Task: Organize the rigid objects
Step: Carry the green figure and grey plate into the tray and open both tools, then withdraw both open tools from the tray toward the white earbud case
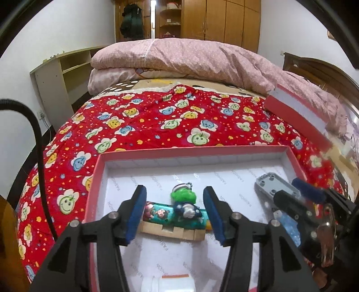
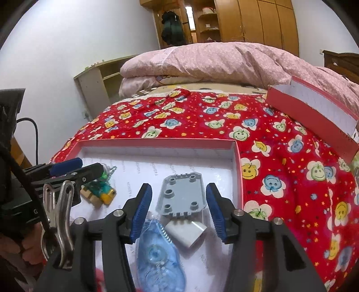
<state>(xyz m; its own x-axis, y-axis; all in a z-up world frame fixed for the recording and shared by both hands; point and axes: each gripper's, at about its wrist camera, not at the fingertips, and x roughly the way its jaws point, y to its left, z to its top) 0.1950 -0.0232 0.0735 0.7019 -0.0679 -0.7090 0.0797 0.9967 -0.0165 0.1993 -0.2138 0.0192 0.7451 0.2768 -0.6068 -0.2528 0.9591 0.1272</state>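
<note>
Left gripper [image 1: 175, 213] hangs over the shallow pink cardboard box with the white lining [image 1: 193, 150], jaws apart and nothing pinched. The green and navy cartoon figurine keychain [image 1: 185, 200] sits between the pads, clear of both, lying on a teal printed tube with a yellow end [image 1: 166, 216] and a notched wooden block [image 1: 172, 232], all near the box's left wall. The right gripper [image 2: 179, 206] is spread too, straddling a grey studded plastic plate [image 2: 181, 195] close to the right wall without squeezing it. Nearer the front edge lie a white wedge-shaped plastic piece [image 2: 188, 231] and a translucent blue correction tape dispenser [image 2: 157, 253].

What worries me: that figurine is perched on a round tube, so a brush from a pad could roll the whole stack. The grey plate overlaps the white wedge, so shifting one probably drags the other.

The box rests on a soft red quilt with smiley flowers [image 1: 157, 121], so it may tip if pressed at a corner. The pink lid [image 2: 314, 112] lies toward the bed's far right, a folded pink duvet [image 1: 190, 58] behind it, wooden wardrobes [image 1: 219, 20] beyond.
</note>
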